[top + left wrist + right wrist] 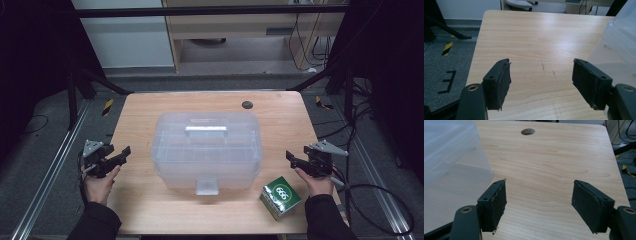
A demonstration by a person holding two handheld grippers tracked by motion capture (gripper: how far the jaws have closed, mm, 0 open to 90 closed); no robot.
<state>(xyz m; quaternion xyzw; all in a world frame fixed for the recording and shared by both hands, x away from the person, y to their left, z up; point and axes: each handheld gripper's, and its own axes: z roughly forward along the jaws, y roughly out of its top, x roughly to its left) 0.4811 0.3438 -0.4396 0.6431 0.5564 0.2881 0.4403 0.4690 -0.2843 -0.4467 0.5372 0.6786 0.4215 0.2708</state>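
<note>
a clear, frosted plastic storage box (207, 150) with a moulded handle on its lid and a front latch sits shut in the middle of the light wooden table (150, 205), its latch facing the near edge. a small green and white carton (280, 197) printed with a round white emblem lies near the near right corner, just off the box's right front corner and apart from it. a dark round hole (247, 104) marks the table close to the far edge, right of centre.

the left gripper (120, 155) hovers at the left edge of the table, level with the box's left side and well apart from it; in the left gripper view its jaws stand wide and released, bare wood between them, with the box's wall (621, 32) at the right of that view. the right gripper (291, 159) hangs at the right edge, near the box's right side and just beyond the carton; its jaws also stand apart and grasp nothing, the box's corner (451, 157) lying to their left over the table.
</note>
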